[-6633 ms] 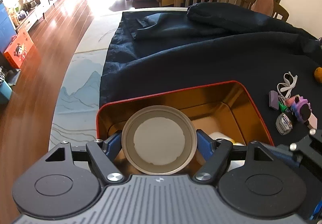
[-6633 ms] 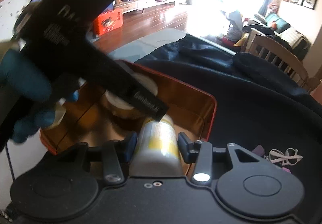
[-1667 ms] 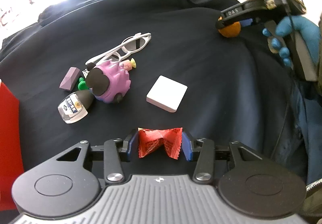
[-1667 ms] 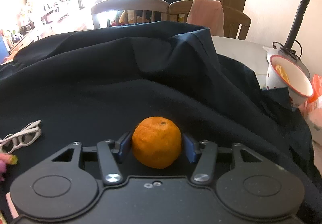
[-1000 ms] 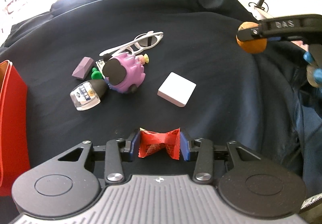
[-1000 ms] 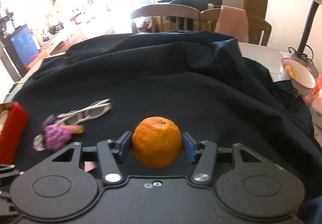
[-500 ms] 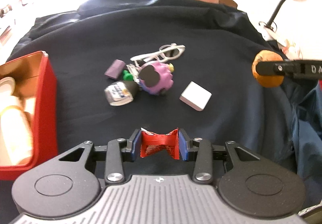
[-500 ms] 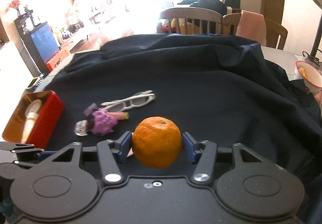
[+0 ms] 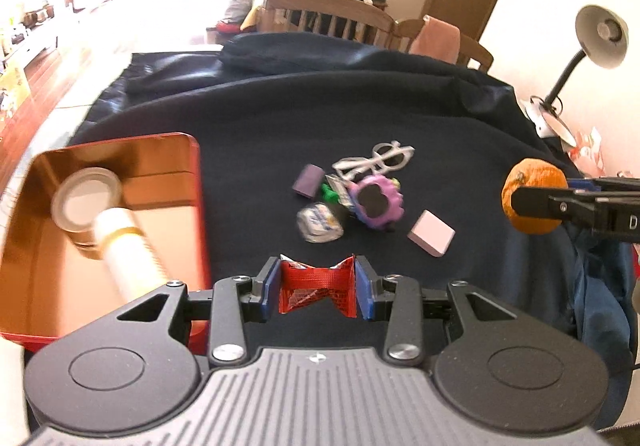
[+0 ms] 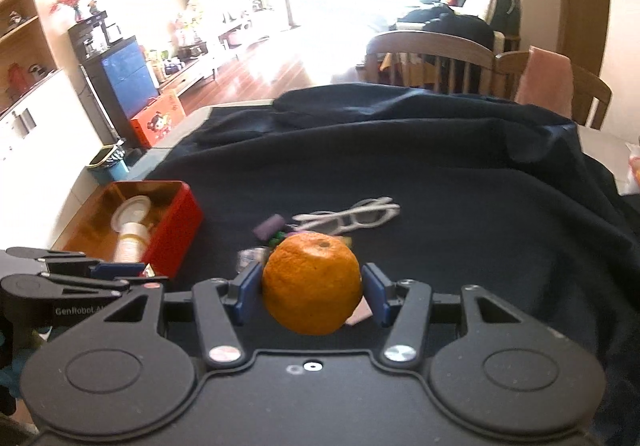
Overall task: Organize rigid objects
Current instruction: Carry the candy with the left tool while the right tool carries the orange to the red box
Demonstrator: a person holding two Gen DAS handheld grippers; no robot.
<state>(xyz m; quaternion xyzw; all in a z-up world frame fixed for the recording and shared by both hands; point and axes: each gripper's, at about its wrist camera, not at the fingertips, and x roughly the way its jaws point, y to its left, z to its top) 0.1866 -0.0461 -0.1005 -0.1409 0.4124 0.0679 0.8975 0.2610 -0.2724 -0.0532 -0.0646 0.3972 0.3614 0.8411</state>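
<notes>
The jaws of the left gripper [image 9: 317,288] are closed on a crumpled red foil packet [image 9: 316,290], its pinched ends against the two blue pads, so its long axis runs straight across from pad to pad. In the left wrist view the red tin [image 9: 120,205] is the landmark: it lies to the left of the packet and slightly beyond it, its near right corner just beside the jaws. The tin's long axis runs away from the camera; a white bottle [image 9: 128,250] lies in it with a round lid [image 9: 86,201] at its far end. Right of the tin, well apart, the loose toys and a pale square block [image 9: 431,233] sit on the dark cloth over the tabletop. The right gripper [image 9: 520,201] holds an orange [image 9: 534,201] further right still.

In the right wrist view, the right jaws [image 10: 312,288] stand about half open, clamped on that round orange [image 10: 312,282], which has no long axis to speak of. The tin [image 10: 172,230] lies to its left and beyond, and the left gripper [image 10: 148,278] is right beside the tin's near corner. I judge the left hand nearer the tin.
</notes>
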